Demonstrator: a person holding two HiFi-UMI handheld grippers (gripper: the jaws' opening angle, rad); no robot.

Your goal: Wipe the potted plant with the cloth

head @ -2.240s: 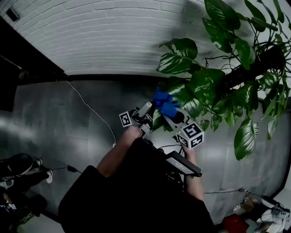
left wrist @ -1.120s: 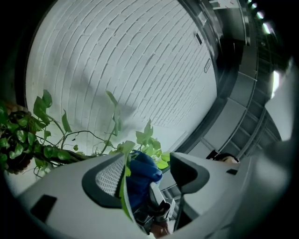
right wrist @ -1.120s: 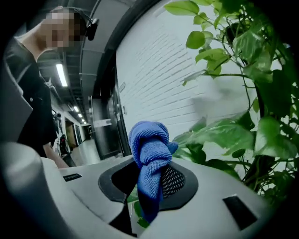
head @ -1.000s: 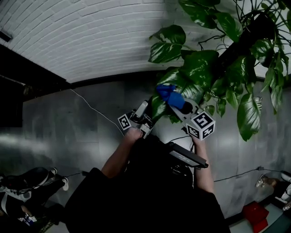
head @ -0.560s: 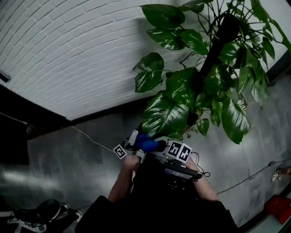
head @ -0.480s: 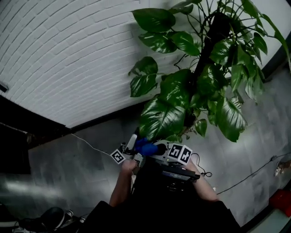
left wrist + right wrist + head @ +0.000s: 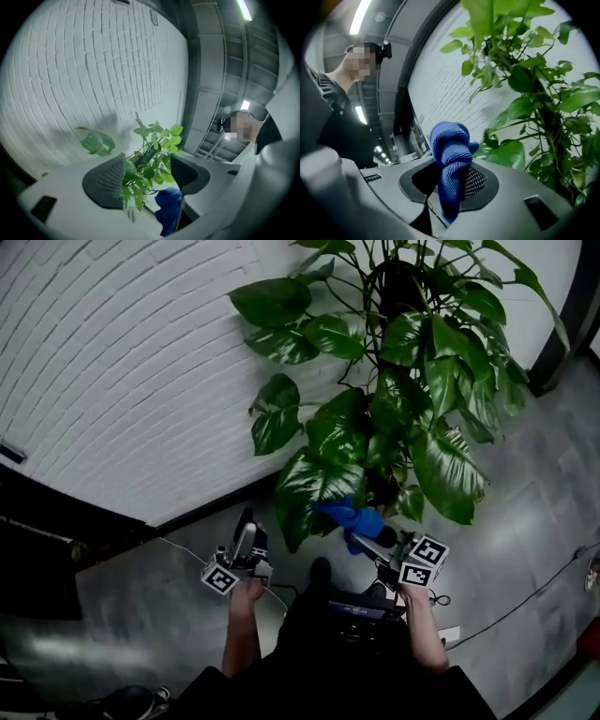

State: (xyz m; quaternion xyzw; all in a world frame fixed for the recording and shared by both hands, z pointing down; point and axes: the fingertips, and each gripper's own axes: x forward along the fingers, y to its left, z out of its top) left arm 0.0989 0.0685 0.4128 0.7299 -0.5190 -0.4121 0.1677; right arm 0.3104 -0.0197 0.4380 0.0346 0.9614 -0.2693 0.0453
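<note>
Left hand-held gripper (image 7: 247,529): your jaws stand spread, with nothing pressed between the pads. In the left gripper view (image 7: 147,180) the plant's leaves and a bit of the blue cloth show through the gap.
Left hand-held gripper, place: low and to the left of the plant in the head view, near the tip of its lowest big leaf. I cannot tell whether it touches.
Right hand-held gripper (image 7: 373,532): you are pinching the cloth. In the right gripper view (image 7: 451,180) both pads bear on it.
Cloth (image 7: 450,145): blue and bunched in a knot-like lump above the jaws, with a tail hanging below them.
Cloth, place (image 7: 352,517): held up just beside the plant's lowest leaves, under the canopy. Contact with a leaf cannot be made out.
Plant (image 7: 394,399): tall, with broad glossy green leaves around a dark central stem. It stands close to the wall, and its base is hidden by leaves.
Wall (image 7: 141,362): white brick, behind the plant.
Floor (image 7: 525,521): grey, with a thin cable (image 7: 525,601) trailing across it at the right.
</note>
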